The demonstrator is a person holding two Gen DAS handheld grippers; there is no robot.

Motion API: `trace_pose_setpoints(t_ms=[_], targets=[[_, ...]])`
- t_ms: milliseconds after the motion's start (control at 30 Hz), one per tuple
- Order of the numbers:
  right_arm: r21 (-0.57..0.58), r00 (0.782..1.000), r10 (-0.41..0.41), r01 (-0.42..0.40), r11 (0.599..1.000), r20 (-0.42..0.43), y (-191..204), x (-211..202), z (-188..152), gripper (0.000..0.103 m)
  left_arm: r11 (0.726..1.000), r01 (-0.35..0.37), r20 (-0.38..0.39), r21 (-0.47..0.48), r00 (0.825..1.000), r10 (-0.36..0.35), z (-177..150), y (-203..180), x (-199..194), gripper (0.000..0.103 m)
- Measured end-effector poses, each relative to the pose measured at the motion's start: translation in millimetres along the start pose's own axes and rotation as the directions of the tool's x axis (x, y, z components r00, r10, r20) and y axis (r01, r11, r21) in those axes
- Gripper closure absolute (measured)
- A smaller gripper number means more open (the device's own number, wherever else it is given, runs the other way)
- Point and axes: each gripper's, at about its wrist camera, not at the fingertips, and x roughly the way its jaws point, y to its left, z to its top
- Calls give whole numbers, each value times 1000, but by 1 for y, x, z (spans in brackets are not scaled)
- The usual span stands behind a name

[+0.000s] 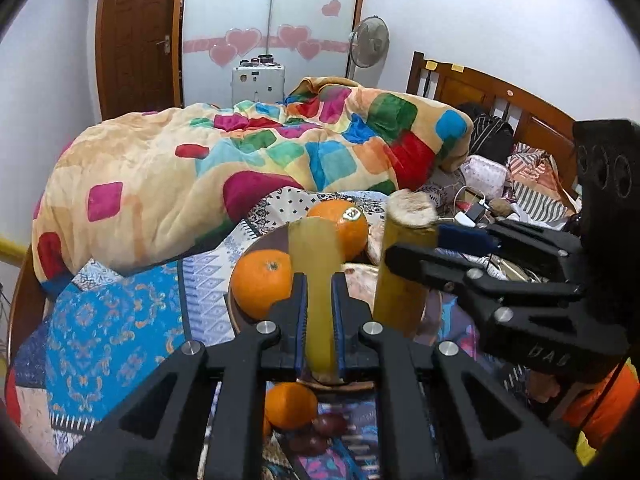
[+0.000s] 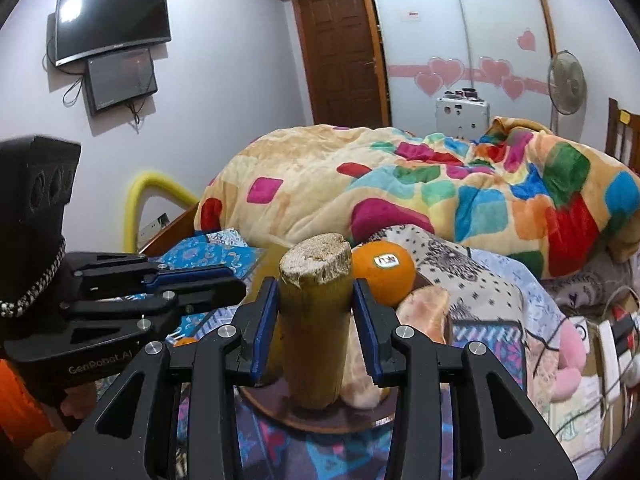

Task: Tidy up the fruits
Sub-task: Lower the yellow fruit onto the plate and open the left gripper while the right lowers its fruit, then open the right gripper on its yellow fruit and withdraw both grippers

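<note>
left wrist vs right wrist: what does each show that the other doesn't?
Only left wrist: the wooden headboard, a loose orange and dark red fruits on the bed below the plate, and the left tongs clamped on a pale sugarcane piece.

Only right wrist: two wall screens and the yellow tube.

Both: the right tongs gripping the thicker sugarcane piece, the stickered orange, the plate, blanket, fan.

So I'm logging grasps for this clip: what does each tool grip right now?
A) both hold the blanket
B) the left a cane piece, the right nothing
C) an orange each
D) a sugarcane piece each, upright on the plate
D: the left tool clamps the peeled sugarcane piece, and the right tool clamps the unpeeled sugarcane piece, both upright on the plate.
</note>
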Motion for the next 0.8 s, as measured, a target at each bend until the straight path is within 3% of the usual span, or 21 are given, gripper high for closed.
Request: trace_pose_setpoints(t_ms=[333, 500, 800], targets=[[9, 1000, -30, 30, 999, -8, -1, 19, 2, 65, 1000, -18, -46, -21, 999, 17, -12, 14, 25, 92], [29, 996, -49, 52, 998, -77, -8, 32, -3, 64, 999, -38, -45, -34, 998, 37, -16, 16, 21, 92], [23, 996, -44, 46, 999, -75, -5, 14, -6, 63, 997, -75, -56, -22, 996, 74, -29, 14, 5, 88]])
